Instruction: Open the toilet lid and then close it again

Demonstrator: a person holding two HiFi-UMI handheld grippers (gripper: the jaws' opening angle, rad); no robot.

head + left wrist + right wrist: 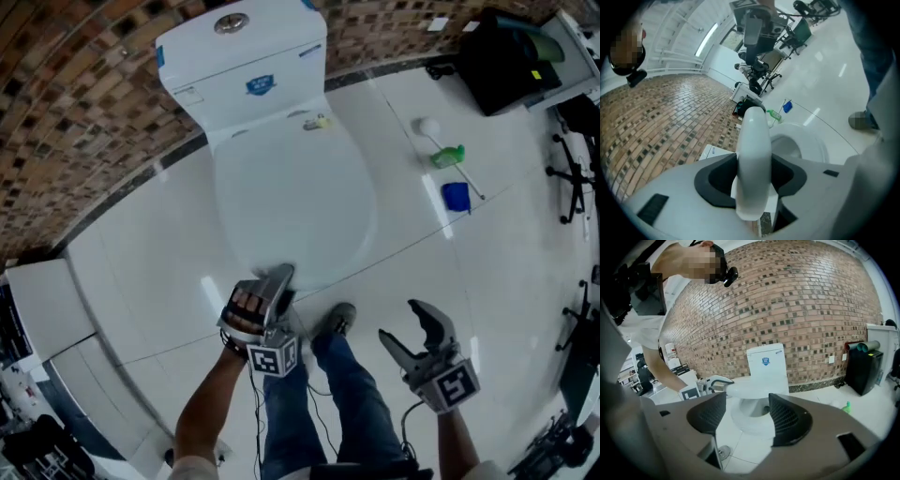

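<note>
Left gripper (278, 277) in the head view reaches to the front edge of the one toilet lid (291, 197), which lies low over the bowl of the single white toilet (246, 94). One round flush button (231, 22) sits on top of the tank (202, 52). The right gripper (405, 326) hangs apart from the toilet, nearer the person, above the pale floor (487, 281), with its two jaws spread and nothing between them. One shoe (336, 321) shows between the two grippers. Off to the right on the floor lie one green bottle (448, 156) and one blue object (456, 196), close together.

From the left gripper view, the lid's rim stands edge-on between the two dark pads (717, 180), one on each face and both seeming to touch it, so this gripper holds the lid at a narrow opening. Beside the lid one seat ring (816, 146) shows with a gap between the two, so the lid is not quite down on it.

From the right gripper view, the two jaws stand wide and empty. Beyond them the lid lies nearly flat over the bowl, with the left gripper on its front edge and the brick wall (797, 310) behind the tank.
</note>
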